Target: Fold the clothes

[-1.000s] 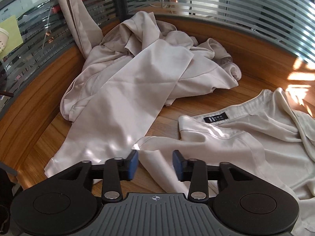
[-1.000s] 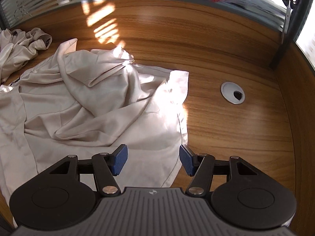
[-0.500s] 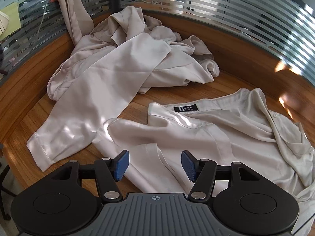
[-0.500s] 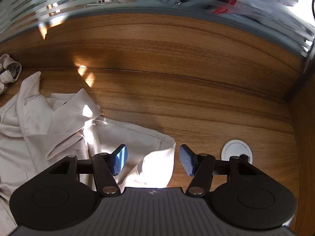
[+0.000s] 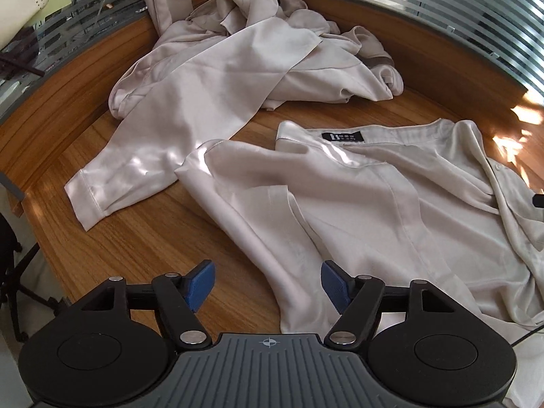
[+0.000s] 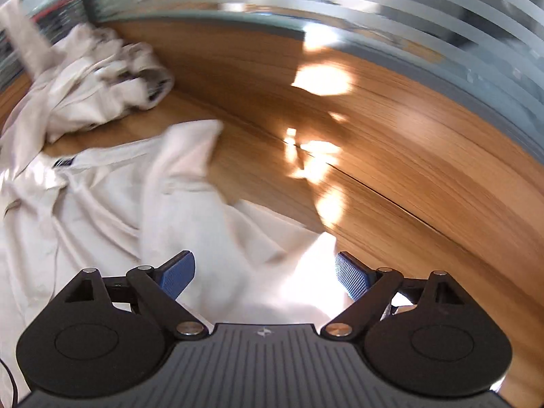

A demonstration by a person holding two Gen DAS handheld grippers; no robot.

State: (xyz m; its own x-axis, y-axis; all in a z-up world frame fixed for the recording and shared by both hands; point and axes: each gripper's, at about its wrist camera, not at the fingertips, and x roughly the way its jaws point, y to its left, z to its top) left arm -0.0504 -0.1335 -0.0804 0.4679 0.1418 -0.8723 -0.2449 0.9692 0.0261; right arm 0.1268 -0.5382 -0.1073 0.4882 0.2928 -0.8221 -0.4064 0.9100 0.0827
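A cream satin shirt [image 5: 391, 197] with a black neck label [image 5: 342, 136] lies spread on the wooden table [image 5: 142, 238]. Its near sleeve [image 5: 258, 210] runs down between the blue pads of my left gripper [image 5: 268, 285], whose jaws are opening and do not press on it. The right wrist view is blurred. There the same shirt [image 6: 102, 204] lies at the left, and a bright fold of it [image 6: 272, 272] sits between the pads of my right gripper [image 6: 265, 277], whose jaws are opening wide without touching it.
A heap of similar cream clothes [image 5: 238, 64] lies at the back left of the table, seen also as a pile [image 6: 95, 81] in the right wrist view. A striped glass partition [image 5: 442, 10] rings the table. A chair base [image 5: 20, 278] stands beyond the left edge.
Both grippers' jaws have spread wider. The left gripper has slid along the sleeve toward its lower end. The right gripper has swung left, from the table's grommet back over the shirt.
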